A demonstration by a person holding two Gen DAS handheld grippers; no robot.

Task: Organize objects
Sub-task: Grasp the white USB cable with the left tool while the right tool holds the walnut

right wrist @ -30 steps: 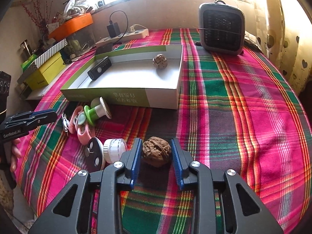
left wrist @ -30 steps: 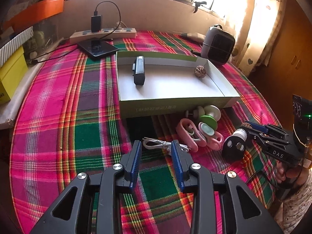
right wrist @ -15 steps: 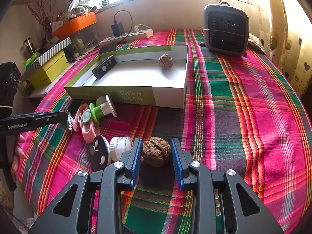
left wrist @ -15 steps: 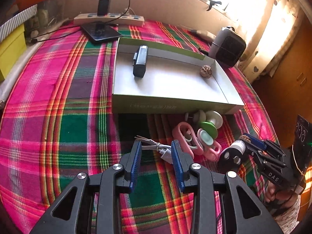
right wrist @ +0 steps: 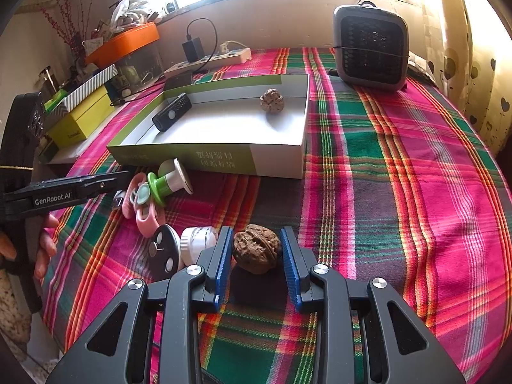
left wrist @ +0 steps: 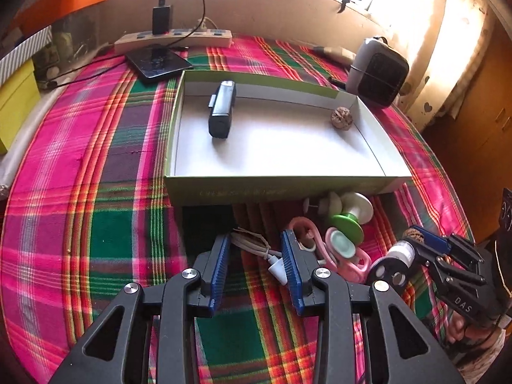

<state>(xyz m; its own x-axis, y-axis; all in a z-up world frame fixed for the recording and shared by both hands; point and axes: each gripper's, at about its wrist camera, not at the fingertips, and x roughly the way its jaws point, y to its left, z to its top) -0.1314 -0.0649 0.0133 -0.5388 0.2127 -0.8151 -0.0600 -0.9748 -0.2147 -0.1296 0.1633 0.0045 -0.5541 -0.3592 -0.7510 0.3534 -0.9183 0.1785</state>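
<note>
Left gripper [left wrist: 256,257] jaws opening, coiled white cable [left wrist: 256,246] lying between the 2 pads untouched, plug end nearest the right pad, long axis slanting across the gap; right gripper [right wrist: 256,256] clamped on walnut [right wrist: 256,248], box [right wrist: 224,156] ahead.

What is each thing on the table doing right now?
Left hand-held gripper: jaws opening around the white cable.
Right hand-held gripper: shut on a walnut.
Box: open, holding a black device and another walnut.
Charger: plugged into the power strip.
</note>
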